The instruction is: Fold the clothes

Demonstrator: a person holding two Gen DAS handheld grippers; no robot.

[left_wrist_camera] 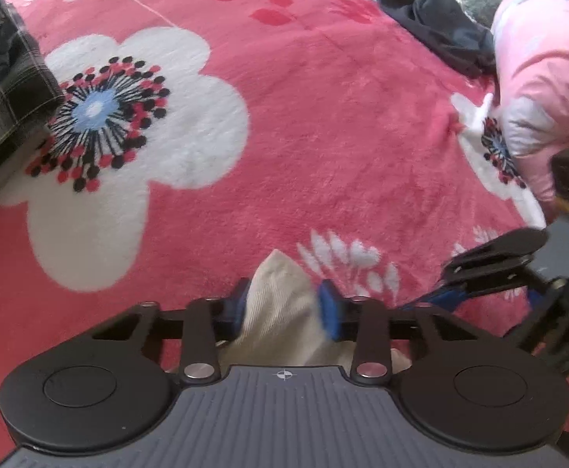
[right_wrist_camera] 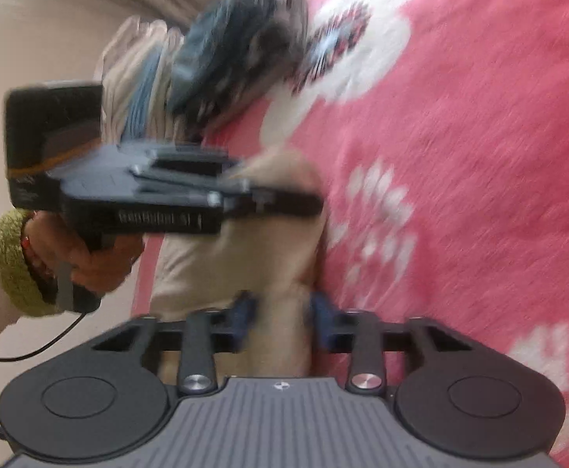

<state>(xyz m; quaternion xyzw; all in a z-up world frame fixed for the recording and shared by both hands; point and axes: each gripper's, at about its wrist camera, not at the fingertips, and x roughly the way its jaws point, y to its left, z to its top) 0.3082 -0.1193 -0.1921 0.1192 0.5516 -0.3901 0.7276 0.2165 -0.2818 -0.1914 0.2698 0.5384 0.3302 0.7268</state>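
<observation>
the pink floral fleece blanket (left_wrist_camera: 323,124) covers the bed, and its pile could drag your fold askew. a stack of folded clothes (right_wrist_camera: 214,62) sits at the bed's edge, a pink padded jacket (left_wrist_camera: 545,78) and a dark garment (left_wrist_camera: 440,35) wait at the far side. you hold the beige ribbed garment (right_wrist_camera: 253,249) above the blanket; your left gripper (left_wrist_camera: 284,308) and right gripper (right_wrist_camera: 282,316) each pinch a bunch of it, and the two sit near enough to collide. the bunch looks loosely caught, so a quick swing may shed it. the lettering on the left gripper's body is too blurred to read.
</observation>
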